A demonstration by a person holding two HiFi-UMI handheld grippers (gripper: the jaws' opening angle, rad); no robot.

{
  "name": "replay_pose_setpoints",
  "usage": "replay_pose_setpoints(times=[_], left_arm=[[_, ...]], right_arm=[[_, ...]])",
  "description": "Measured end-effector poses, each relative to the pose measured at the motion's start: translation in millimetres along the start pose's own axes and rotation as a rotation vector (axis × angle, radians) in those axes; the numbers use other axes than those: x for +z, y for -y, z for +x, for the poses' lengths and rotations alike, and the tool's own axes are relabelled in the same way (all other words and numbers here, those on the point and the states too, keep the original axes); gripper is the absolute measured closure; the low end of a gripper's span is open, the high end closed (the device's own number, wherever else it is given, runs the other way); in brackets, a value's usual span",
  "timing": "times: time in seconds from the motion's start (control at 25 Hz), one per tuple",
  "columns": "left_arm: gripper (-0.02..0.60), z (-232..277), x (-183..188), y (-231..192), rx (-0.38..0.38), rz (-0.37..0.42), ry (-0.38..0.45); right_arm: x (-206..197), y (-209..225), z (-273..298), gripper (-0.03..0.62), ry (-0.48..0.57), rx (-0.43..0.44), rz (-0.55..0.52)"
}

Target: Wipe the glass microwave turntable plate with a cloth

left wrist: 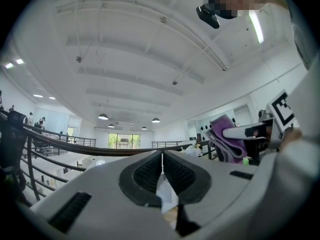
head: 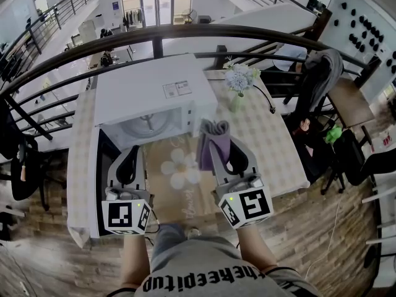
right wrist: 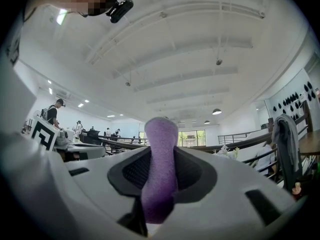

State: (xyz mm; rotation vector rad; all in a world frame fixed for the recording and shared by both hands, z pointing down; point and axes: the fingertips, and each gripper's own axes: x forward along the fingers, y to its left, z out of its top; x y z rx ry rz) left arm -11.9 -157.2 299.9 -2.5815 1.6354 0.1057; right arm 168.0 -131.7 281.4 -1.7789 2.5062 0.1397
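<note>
Glass turntable plate (head: 147,127) seated inside the open cavity of the white microwave (head: 154,85). Right gripper (right wrist: 160,176) clenched on a folded purple cloth (right wrist: 161,139), raised in the air, well apart from the plate. Left gripper (left wrist: 161,170) pinched together on nothing. Fits a cloth ready for wiping as well as a wipe already over; no telling how clean the glass is. Narrow cavity mouth, door (head: 106,144) swung out at left. Open tabletop (head: 266,135) to the right, flower vase (head: 238,84) behind, railing (head: 185,33) beyond.

Open white microwave (head: 154,91), vase of flowers (head: 239,80) beside it, black railing (head: 185,32) behind, jacket-draped chair (head: 323,74)
</note>
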Motion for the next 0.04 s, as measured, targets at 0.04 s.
replay_pose_setpoints(times=[0.04], left_arm=[[0.571,-0.2,0.1,-0.4,0.001,0.0,0.0]], right_arm=[[0.1,-0.3,0.0,0.493,0.001,0.0,0.001]])
